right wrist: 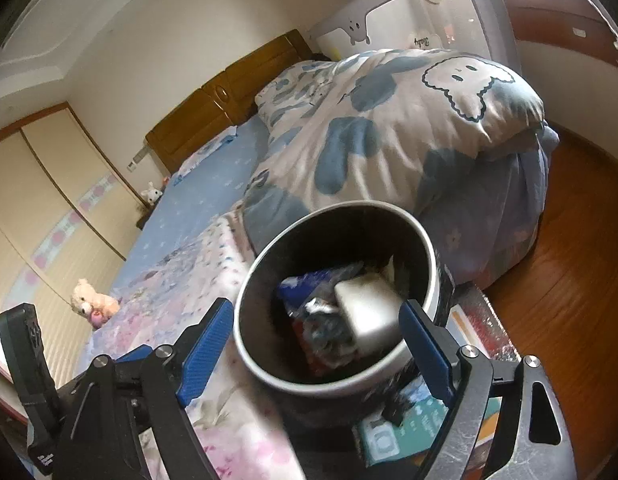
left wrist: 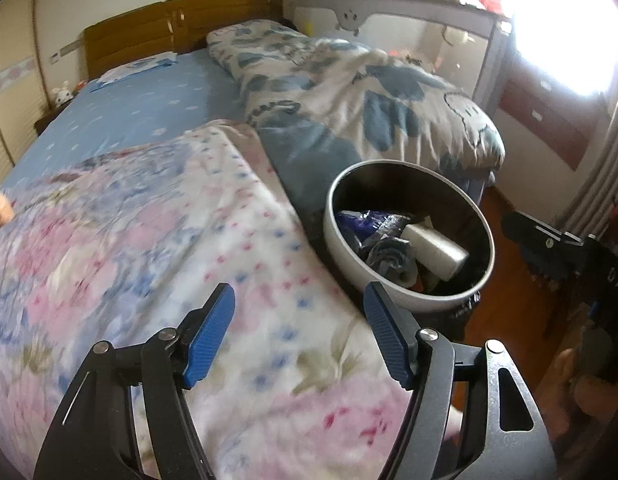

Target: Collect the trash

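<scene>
Trash bin [left wrist: 409, 240], round, grey rim, dark inside: in the left wrist view at about 3 o'clock, just beside the bed edge, against the floral blanket [left wrist: 169, 240]. Already inside: a white bottle-like piece [left wrist: 435, 250] and a purple wrapper [left wrist: 369, 224]. Left gripper [left wrist: 299, 332] spread wide, holding nothing, hanging over the blanket at 6 o'clock. Right pad close to the bin rim, touching or not cannot be told. No loose trash visible on the bed here. Picture a little blurred.

In the right wrist view, trash bin [right wrist: 337, 292] at the centre, slightly toward 6 o'clock. Right gripper [right wrist: 317, 332] also wide, empty, fingers either side of the near rim, seeming above it. Plush toy [right wrist: 93, 302] at 9 o'clock on the blanket; books or boxes [right wrist: 393, 432] under the bin at 5 o'clock.

Possible trouble: knocking the rim with an open finger, because both tongs are so near, and tipping the bin, which perhaps sits unsteady on that stack. Also mistaking the toy for trash.
</scene>
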Available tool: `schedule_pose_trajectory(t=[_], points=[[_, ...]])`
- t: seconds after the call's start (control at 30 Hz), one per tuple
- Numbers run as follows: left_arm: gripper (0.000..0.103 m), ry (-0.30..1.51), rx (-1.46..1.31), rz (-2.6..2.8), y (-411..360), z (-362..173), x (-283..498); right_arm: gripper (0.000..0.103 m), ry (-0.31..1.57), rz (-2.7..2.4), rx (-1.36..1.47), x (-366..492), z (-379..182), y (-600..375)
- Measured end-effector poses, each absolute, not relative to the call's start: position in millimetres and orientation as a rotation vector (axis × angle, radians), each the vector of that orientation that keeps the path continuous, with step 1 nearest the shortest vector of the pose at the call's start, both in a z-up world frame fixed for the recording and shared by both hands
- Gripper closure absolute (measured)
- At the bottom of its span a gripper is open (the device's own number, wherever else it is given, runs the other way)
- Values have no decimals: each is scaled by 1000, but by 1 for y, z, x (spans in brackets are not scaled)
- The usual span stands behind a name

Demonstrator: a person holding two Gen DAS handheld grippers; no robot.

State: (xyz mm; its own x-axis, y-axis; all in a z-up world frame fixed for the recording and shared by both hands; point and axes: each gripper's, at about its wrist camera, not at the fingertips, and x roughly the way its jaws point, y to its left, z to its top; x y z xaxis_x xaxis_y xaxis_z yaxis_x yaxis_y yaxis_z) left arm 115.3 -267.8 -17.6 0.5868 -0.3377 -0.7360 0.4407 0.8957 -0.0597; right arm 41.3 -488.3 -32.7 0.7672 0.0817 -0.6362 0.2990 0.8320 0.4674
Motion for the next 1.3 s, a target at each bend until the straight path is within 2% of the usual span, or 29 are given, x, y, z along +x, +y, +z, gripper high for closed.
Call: schedule_pose_trajectory(t=[0.13,0.37,0.5,0.57,0.67,0.8,0.87,0.9,1.03,1.3], points=[[28,798,83,-429,-238,-14,95,16,666,-129,569,23,-27,-469],[27,747,49,-386,-200,-7,73,11,605,-153,454,-2,-13,-429],[25,688,37,-351,-180,1,59,2,565,-150,391,-11,-5,-408],[23,657,43,-339,-172,5,51,1,552,-156,343,-13,-1,-397],[17,618,41,-322,-161,11,42,1,535,-161,279,-15,4,-383],[15,553,10,-298,-144,23,29,1,494,-153,206,-18,16,-365],[9,509,-6,-276,-137,31,24,1,452,-149,162,-22,29,-356],[0,486,-11,-257,-133,35,21,1,431,-145,146,-24,34,-353],[0,419,-3,-164,-122,40,13,0,315,-110,93,-37,54,-338],[0,413,32,-109,-116,25,10,0,352,-82,99,-28,28,-330]])
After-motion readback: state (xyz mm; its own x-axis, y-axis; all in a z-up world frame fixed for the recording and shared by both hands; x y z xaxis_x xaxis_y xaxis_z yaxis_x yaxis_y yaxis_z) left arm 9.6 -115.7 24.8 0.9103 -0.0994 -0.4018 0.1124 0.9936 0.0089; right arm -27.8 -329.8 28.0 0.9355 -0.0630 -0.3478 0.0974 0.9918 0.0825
